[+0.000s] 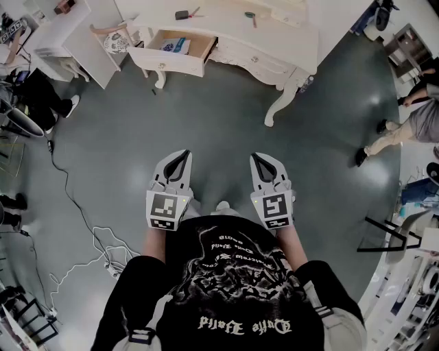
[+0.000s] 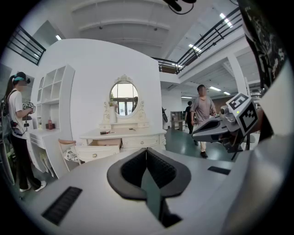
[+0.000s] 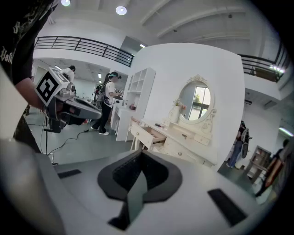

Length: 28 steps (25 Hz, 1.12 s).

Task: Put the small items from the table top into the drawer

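Note:
A white dressing table (image 1: 274, 41) stands far ahead across the grey floor. Its left drawer (image 1: 180, 49) is pulled open, with a blue item (image 1: 175, 45) inside. On the table top lie a small black item (image 1: 182, 14) and another small item (image 1: 251, 16). My left gripper (image 1: 184, 155) and right gripper (image 1: 257, 158) are held side by side in front of my chest, well short of the table. Both are shut with nothing in them. In the left gripper view the jaws (image 2: 146, 152) meet, with the drawer (image 2: 100, 146) beyond. In the right gripper view the jaws (image 3: 140, 154) also meet.
A white shelf unit (image 1: 65, 34) and a small chair (image 1: 115, 40) stand left of the table. Cables (image 1: 75, 226) trail over the floor at my left. People stand at the right (image 1: 411, 116) and by the shelf unit (image 2: 16, 133).

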Available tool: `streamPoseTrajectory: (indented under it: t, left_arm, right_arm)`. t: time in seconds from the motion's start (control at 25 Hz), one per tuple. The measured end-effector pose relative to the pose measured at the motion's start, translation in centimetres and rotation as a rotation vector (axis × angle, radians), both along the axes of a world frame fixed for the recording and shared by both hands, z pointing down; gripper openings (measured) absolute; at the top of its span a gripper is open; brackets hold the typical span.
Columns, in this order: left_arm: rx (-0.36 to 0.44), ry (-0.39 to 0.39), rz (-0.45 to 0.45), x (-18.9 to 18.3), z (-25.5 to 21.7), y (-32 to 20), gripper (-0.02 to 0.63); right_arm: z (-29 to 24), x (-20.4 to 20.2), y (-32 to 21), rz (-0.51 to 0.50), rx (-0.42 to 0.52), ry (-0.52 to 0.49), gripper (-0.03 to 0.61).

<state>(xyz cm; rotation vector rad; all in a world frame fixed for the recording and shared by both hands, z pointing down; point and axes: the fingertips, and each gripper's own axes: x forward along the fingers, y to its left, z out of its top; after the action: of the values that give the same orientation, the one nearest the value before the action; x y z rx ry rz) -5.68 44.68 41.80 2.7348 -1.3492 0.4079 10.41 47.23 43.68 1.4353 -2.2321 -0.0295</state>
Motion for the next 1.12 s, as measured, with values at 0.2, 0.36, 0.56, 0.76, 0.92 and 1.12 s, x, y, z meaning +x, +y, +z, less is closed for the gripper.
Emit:
streamPoseTrajectory:
  t: [0.2, 0.36, 0.56, 0.76, 0.92, 1.12]
  left_arm:
    - [0.0, -0.008, 0.008, 0.0, 0.2, -0.5, 0.015]
    - [-0.009, -0.006, 0.007, -0.1, 0.2, -0.7, 0.015]
    - [-0.024, -0.008, 0.025, -0.4, 1.0, -1.6, 0.015]
    - [-0.024, -0.001, 0.051, -1.4, 1.0, -3.2, 0.015]
    - [-0.027, -0.003, 0.073, -2.7, 1.2, -5.1, 0.015]
    - [-0.023, 0.004, 0.094, -5.0, 1.2, -8.2, 0.015]
  right_arm:
    - [0.3, -0.4, -0.5, -0.011, -0.006, 0.018, 0.009]
    - [0.2, -0.3, -1.0, -0.007, -0.012, 0.022, 0.009]
    - [0.5, -0.7, -2.0, 0.01, -0.023, 0.026, 0.009]
    - [0.3, -2.1, -2.9, 0.026, -0.018, -0.002, 0.009]
    - [0.4, -3.3, -4.4, 0.049, -0.024, -0.001, 0.009]
    - [0.5, -5.6, -6.8, 0.076, -0.024, -0.005, 0.01]
